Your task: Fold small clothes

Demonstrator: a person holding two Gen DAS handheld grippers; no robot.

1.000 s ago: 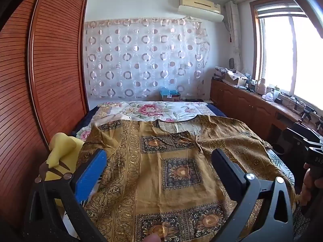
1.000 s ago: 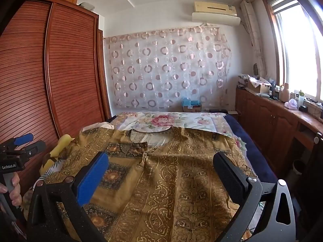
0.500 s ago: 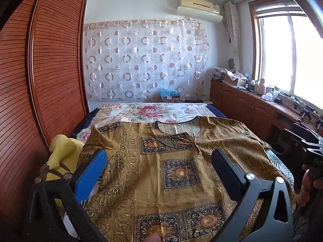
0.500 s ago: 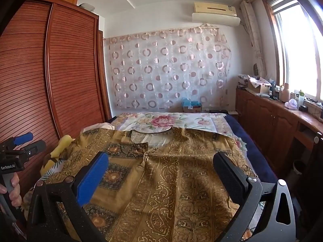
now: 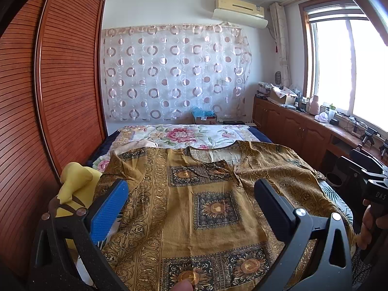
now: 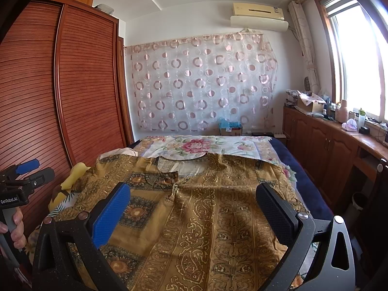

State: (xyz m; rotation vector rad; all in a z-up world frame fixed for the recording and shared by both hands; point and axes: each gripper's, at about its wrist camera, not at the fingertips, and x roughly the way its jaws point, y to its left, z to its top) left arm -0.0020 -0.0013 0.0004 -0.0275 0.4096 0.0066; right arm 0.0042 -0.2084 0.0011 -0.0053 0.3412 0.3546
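A mustard-gold patterned tunic [image 5: 194, 194] lies spread flat, front up, on the bed, neckline toward the far end; it also shows in the right wrist view [image 6: 206, 206]. My left gripper [image 5: 191, 194] is open and empty, held above the tunic's left half. My right gripper [image 6: 194, 198] is open and empty, held above the tunic's right half. Neither touches the cloth. The left gripper shows at the left edge of the right wrist view [image 6: 24, 177], and the right gripper at the right edge of the left wrist view [image 5: 371, 179].
A floral bedsheet [image 5: 184, 135] covers the far end of the bed. A yellow cloth [image 5: 75, 181] lies at the bed's left edge by the wooden wardrobe [image 5: 48, 97]. Wooden cabinets [image 6: 327, 140] with clutter run along the right wall under the window.
Both grippers have risen or tilted very slightly; the tunic sits a little lower in view. Both stay open and the tunic has not moved.
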